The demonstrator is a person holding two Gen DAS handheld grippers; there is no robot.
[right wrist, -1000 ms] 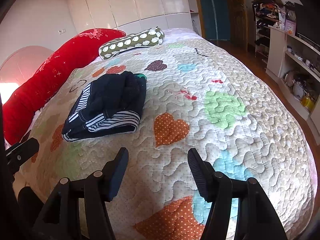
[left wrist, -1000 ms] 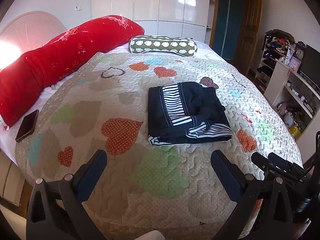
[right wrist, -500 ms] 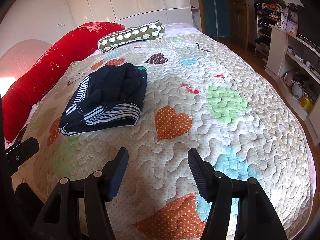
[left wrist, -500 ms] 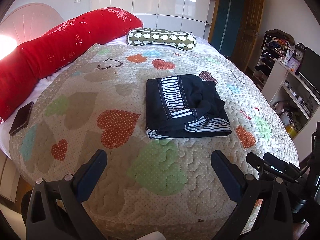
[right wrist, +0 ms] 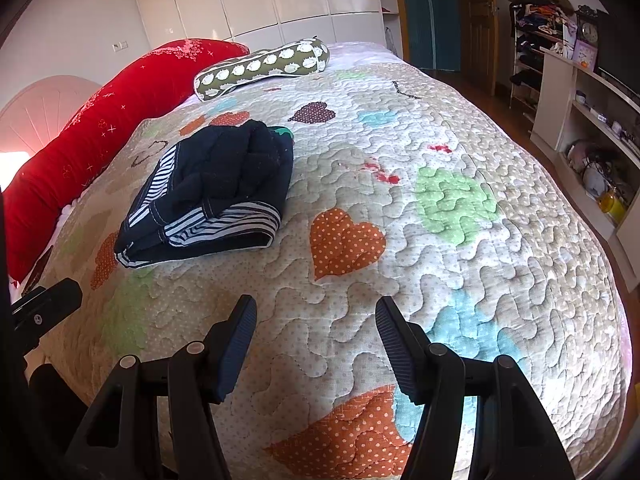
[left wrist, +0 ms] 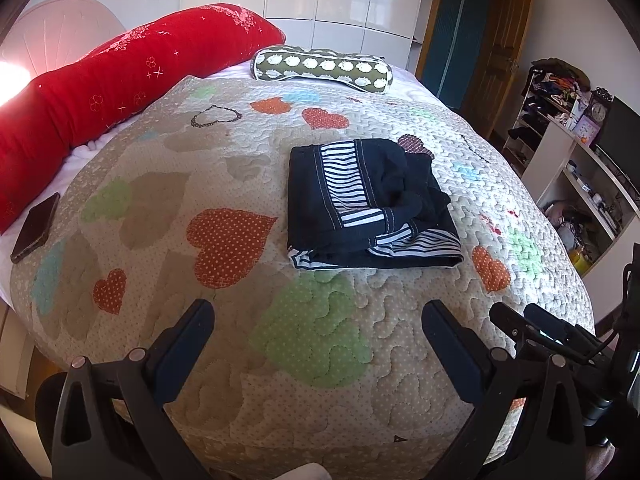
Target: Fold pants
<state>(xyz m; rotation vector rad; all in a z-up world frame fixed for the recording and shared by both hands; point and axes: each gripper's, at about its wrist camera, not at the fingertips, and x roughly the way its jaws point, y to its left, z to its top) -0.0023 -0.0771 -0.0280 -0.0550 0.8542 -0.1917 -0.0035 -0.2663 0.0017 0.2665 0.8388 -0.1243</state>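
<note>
The dark navy pants (left wrist: 368, 204) with white-striped lining lie folded in a compact bundle on the heart-patterned quilt (left wrist: 224, 184) near the middle of the bed. They also show in the right wrist view (right wrist: 212, 192), at left. My left gripper (left wrist: 318, 316) is open and empty, held back near the bed's foot edge, well short of the pants. My right gripper (right wrist: 316, 312) is open and empty above the quilt, to the right of the pants and apart from them.
A long red bolster (left wrist: 120, 76) and a green patterned pillow (left wrist: 324, 68) lie at the head of the bed. A dark phone (left wrist: 36, 228) rests at the left edge. Shelves with clutter (left wrist: 584, 184) stand on the right.
Both grippers have drawn back and risen slightly from the pants. The pants have not moved. Both jaws stay open.
</note>
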